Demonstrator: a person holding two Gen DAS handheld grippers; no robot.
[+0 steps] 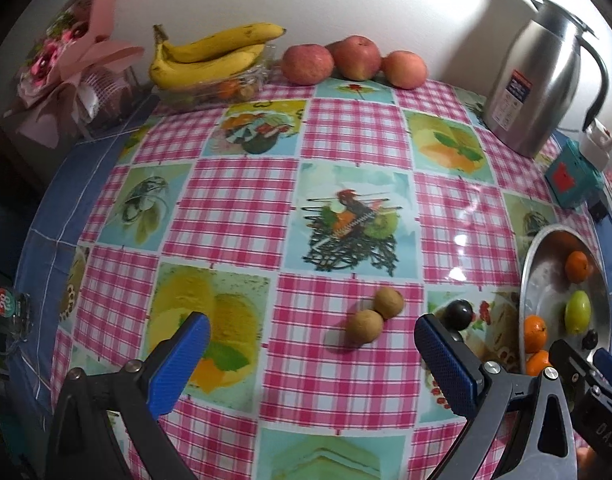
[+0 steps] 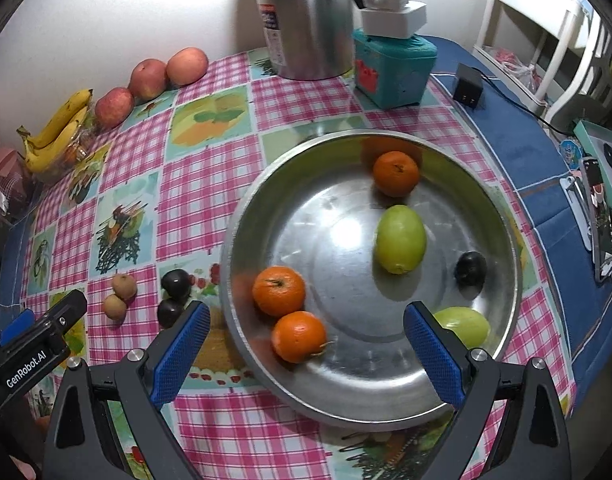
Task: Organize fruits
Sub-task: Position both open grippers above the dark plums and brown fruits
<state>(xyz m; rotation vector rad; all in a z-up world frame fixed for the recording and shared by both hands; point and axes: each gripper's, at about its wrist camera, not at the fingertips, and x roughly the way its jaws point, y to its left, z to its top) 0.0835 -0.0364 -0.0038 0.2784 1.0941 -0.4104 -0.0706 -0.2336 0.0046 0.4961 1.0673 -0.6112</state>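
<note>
While the left gripper (image 1: 310,354) hangs with its jaws wide apart and empty, two small brown fruits (image 1: 376,314) lie touching near the table's front edge, just ahead of it. They look light, round and hard-skinned, so I judge a gentle pinch across the middle suits; they have no long axis.

From the right wrist, the right gripper (image 2: 306,346) is spread open too, empty, over the metal bowl (image 2: 502,208) at the table's right side. Inside, one green fruit (image 2: 400,238) lies with its long axis running front to back.

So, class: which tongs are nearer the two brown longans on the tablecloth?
Left. The left tongs open straight at the brown longans; the right tongs hover over the metal bowl, longans off to their left.
</note>
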